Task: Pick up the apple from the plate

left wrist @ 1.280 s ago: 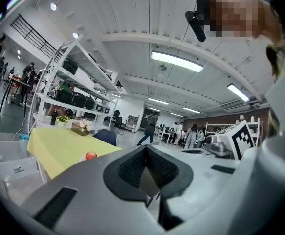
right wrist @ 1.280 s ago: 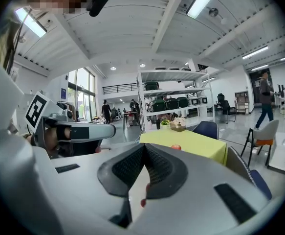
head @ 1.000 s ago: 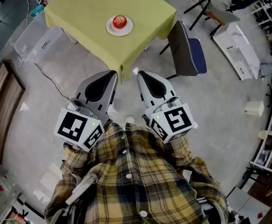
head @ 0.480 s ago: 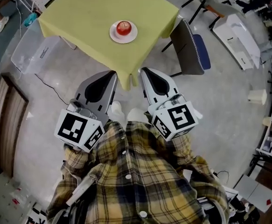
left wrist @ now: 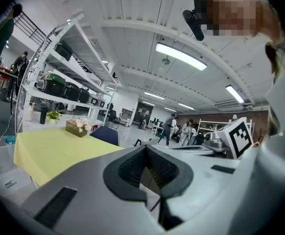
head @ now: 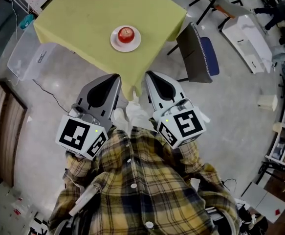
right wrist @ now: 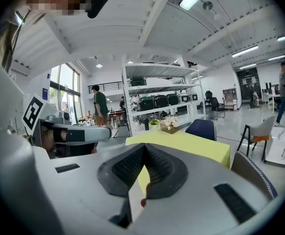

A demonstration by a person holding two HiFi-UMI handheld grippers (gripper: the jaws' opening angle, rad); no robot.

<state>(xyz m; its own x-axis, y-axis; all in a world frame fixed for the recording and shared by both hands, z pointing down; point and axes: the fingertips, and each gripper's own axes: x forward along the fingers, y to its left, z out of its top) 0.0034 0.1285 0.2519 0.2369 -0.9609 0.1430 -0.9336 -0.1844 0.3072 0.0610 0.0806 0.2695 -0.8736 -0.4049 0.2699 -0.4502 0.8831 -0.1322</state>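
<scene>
Apple [head: 126, 33] sits on a white plate [head: 114, 42] atop the yellow-clothed worktop [head: 83, 13], untouched. Left claw [head: 115, 76] and right claw [head: 149, 75] are both pressed together and empty, side by side near the worktop's corner.

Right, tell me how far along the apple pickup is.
Done: nothing yet; the apple sits on its plate on the yellow table. In hand: the left gripper and right gripper are both shut and empty, pointing at the table from short of its near corner. Left: reach the apple, open one gripper's jaws around it, close and lift it off the plate.
</scene>
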